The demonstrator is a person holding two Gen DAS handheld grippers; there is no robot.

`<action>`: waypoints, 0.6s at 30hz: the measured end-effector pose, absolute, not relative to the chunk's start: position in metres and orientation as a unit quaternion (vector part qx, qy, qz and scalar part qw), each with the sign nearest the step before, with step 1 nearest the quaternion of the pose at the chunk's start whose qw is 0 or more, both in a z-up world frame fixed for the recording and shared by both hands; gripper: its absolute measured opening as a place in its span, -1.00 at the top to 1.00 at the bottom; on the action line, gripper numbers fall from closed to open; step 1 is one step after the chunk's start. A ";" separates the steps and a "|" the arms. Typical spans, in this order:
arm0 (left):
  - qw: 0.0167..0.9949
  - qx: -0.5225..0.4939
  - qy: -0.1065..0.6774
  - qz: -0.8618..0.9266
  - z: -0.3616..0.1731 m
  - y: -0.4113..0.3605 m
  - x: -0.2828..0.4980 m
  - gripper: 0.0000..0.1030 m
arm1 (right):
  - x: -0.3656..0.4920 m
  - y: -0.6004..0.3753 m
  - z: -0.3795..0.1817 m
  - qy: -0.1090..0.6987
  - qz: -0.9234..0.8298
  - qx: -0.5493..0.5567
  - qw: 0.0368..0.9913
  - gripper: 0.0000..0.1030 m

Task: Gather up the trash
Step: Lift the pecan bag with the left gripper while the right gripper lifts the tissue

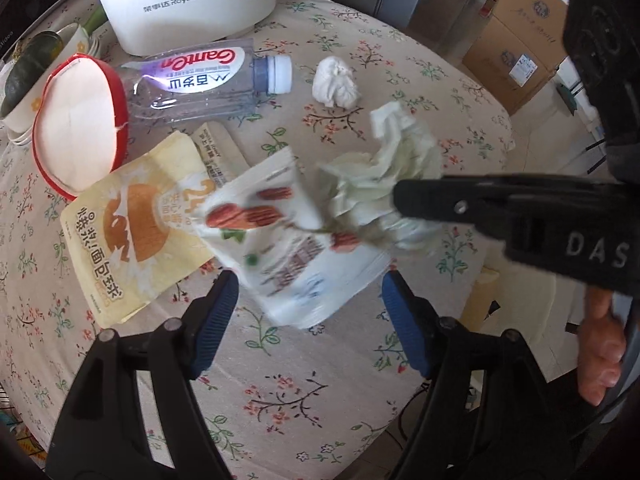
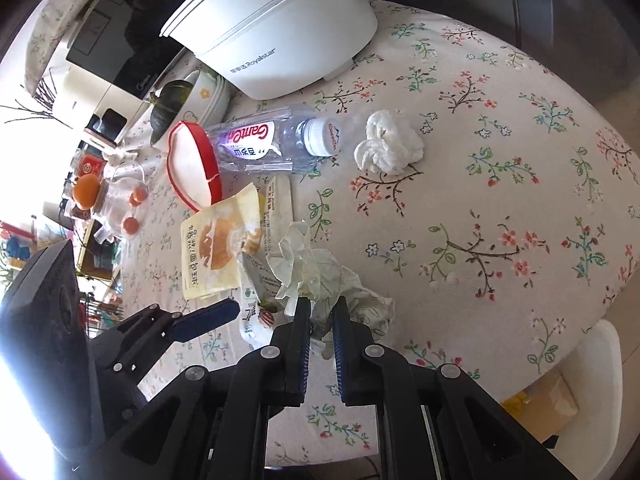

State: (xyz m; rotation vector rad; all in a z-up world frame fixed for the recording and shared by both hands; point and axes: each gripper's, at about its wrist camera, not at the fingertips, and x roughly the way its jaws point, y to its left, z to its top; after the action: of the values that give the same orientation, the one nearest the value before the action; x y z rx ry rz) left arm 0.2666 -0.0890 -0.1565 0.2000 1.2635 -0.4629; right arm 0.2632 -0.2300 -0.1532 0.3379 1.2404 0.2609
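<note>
My right gripper (image 2: pixel 321 310) is shut on a crumpled paper wad (image 2: pixel 320 272), which also shows in the left wrist view (image 1: pixel 384 172). My left gripper (image 1: pixel 310 280) is open around a white nut snack wrapper (image 1: pixel 288 240), blurred, just above the floral tablecloth (image 1: pixel 304 380); this wrapper also shows in the right wrist view (image 2: pixel 256 300). A yellow bread wrapper (image 1: pixel 132 232) lies to the left. An empty Ganten water bottle (image 1: pixel 200 80) lies beyond it. A white tissue ball (image 1: pixel 336 82) lies farther back; it also shows in the right wrist view (image 2: pixel 388 146).
A white Royalstar cooker (image 1: pixel 188 0) stands at the back. A red-rimmed lid (image 1: pixel 76 120) leans by stacked bowls (image 1: pixel 24 92). Cardboard boxes (image 1: pixel 516 40) stand beyond the table's right edge. Oranges and jars (image 2: pixel 108 196) sit at the far left.
</note>
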 end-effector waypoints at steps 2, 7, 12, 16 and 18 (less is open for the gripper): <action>0.780 0.103 0.586 -0.195 -0.164 -0.088 0.270 -0.45 | 0.264 -0.239 -0.151 0.572 0.108 0.160 0.798 0.78; 0.788 0.114 0.569 -0.204 -0.163 -0.099 0.263 -0.45 | 0.262 -0.241 -0.159 0.584 0.140 0.200 0.774 0.78; 0.786 0.145 0.559 -0.219 -0.162 -0.115 0.255 -0.45 | 0.259 -0.240 -0.155 0.580 0.154 0.211 0.772 0.79; 0.786 0.156 0.565 -0.197 -0.172 -0.113 0.261 -0.45 | 0.261 -0.249 -0.157 0.579 0.123 0.205 0.779 0.80; 0.786 0.158 0.564 -0.197 -0.174 -0.114 0.264 -0.43 | 0.260 -0.252 -0.159 0.581 0.117 0.208 0.778 0.80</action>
State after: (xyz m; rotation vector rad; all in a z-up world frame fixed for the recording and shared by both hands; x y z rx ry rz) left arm 0.2643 -0.1141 -0.1744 0.3408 1.2172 -0.4251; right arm 0.2604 -0.2518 -0.1588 0.4507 1.2571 0.2525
